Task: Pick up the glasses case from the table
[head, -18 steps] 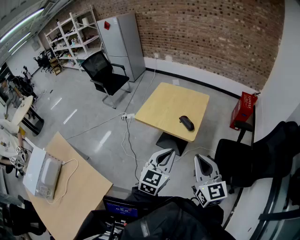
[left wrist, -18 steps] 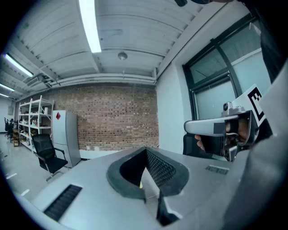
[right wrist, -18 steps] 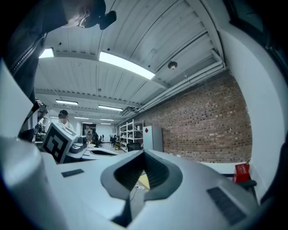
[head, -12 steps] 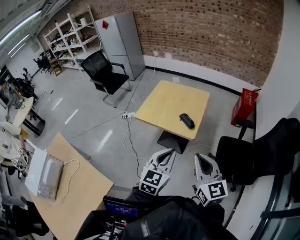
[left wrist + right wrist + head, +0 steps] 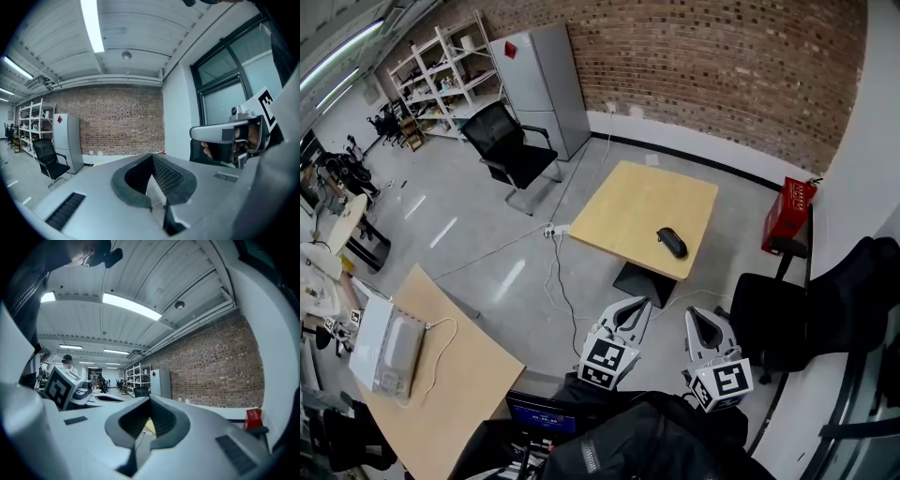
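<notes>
A dark oval glasses case (image 5: 672, 243) lies near the front right of a small light-wood square table (image 5: 628, 206) in the head view. Both grippers hang well short of the table, low in that view. My left gripper (image 5: 630, 313) is shut with nothing between its jaws, tips touching. To its right, the right gripper (image 5: 702, 324) is also shut and empty. In the left gripper view my left gripper (image 5: 157, 199) points toward the brick wall. The right gripper (image 5: 140, 436) in its own view shows a sliver of the wooden table (image 5: 149, 426) through the jaw gap.
A black office chair (image 5: 514, 150) and grey cabinet (image 5: 546, 84) stand left of the table. A red box (image 5: 788, 217) sits by the wall at right, with another black chair (image 5: 806, 309) near it. A long wooden bench (image 5: 450, 375) with a white appliance (image 5: 389, 352) is at lower left. Cables (image 5: 555, 272) trail on the floor.
The table and case sit very slightly lower and left in the head view; both grippers stay shut in almost the same place.
</notes>
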The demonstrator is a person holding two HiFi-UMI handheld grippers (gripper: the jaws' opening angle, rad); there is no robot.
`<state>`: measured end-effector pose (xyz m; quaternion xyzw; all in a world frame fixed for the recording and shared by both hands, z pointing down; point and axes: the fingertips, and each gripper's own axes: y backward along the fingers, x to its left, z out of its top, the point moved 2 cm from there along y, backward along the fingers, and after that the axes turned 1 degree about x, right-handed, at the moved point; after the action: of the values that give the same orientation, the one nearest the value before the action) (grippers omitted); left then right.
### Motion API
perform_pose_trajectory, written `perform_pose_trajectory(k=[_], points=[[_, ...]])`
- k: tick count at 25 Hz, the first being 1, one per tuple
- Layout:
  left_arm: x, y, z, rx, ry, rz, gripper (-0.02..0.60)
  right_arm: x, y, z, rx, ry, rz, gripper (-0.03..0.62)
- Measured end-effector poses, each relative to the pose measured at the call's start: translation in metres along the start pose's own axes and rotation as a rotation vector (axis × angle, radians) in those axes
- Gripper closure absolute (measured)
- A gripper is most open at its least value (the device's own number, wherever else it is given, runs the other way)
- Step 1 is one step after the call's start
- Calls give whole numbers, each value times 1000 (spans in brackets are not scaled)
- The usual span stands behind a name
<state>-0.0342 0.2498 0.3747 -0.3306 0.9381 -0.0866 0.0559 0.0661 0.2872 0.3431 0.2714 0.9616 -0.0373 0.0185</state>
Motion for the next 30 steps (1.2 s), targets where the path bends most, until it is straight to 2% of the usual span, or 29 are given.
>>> perform_pose_trajectory(k=[9, 19, 24, 30], points=[[-22, -12, -4, 22, 1, -11, 581, -16, 17, -13, 24, -24, -9, 589], [-42, -23, -16, 36, 12, -7, 581, -46, 32, -38, 61, -104, -53, 589], [-29, -30, -17, 29, 27, -6, 581, -50, 15, -41, 73, -119, -50, 589], [-3, -64, -16, 19, 38, -34, 581, -68, -15, -40, 82, -119, -77, 589]])
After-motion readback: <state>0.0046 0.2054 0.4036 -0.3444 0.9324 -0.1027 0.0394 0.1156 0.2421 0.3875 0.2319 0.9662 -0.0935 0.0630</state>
